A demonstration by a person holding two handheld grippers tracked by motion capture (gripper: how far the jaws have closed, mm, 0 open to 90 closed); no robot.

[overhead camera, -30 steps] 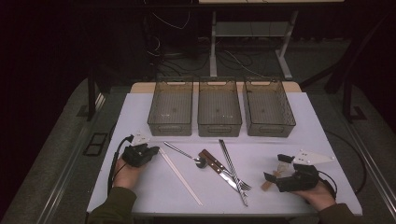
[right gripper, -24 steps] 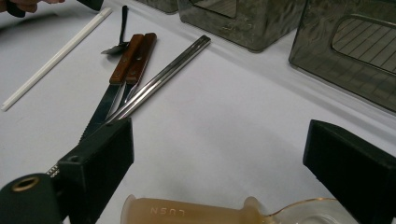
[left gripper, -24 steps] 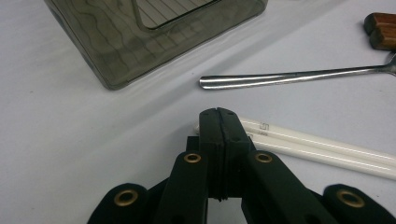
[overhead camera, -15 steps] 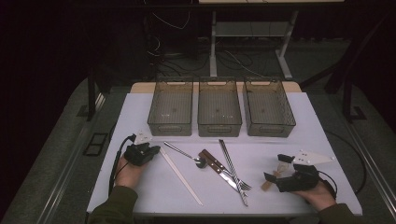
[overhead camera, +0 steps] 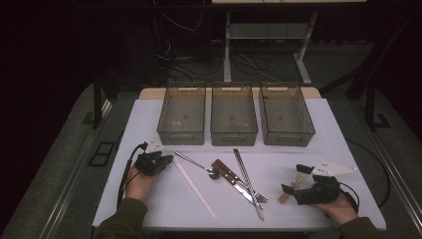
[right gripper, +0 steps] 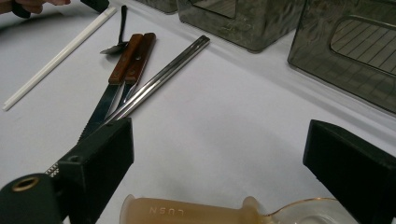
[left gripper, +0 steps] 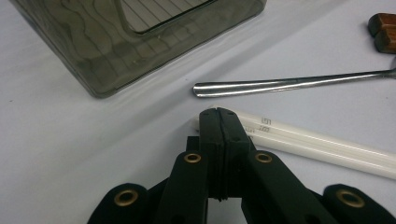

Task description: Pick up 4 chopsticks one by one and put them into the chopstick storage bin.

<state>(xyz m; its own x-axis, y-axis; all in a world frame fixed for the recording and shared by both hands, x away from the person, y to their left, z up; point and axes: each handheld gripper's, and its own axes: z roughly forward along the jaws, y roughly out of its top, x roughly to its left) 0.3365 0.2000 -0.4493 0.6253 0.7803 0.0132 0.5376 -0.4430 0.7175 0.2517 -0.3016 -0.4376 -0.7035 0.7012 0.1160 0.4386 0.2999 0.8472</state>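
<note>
white chopsticks [left gripper: 322,142] lie paired flat beside a steel spoon [left gripper: 289,85].

Three bins [overhead camera: 234,115] stand in a row along the table's [overhead camera: 149,199] far edge. Chopsticks [overhead camera: 194,187], spoon [overhead camera: 196,164], knife [overhead camera: 234,180] and fork [overhead camera: 249,183] lie centrally, nearer the front edge.

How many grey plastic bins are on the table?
3, in a row across the table's far side: left bin, middle bin, right bin. All look empty; none seems hidden.
</note>
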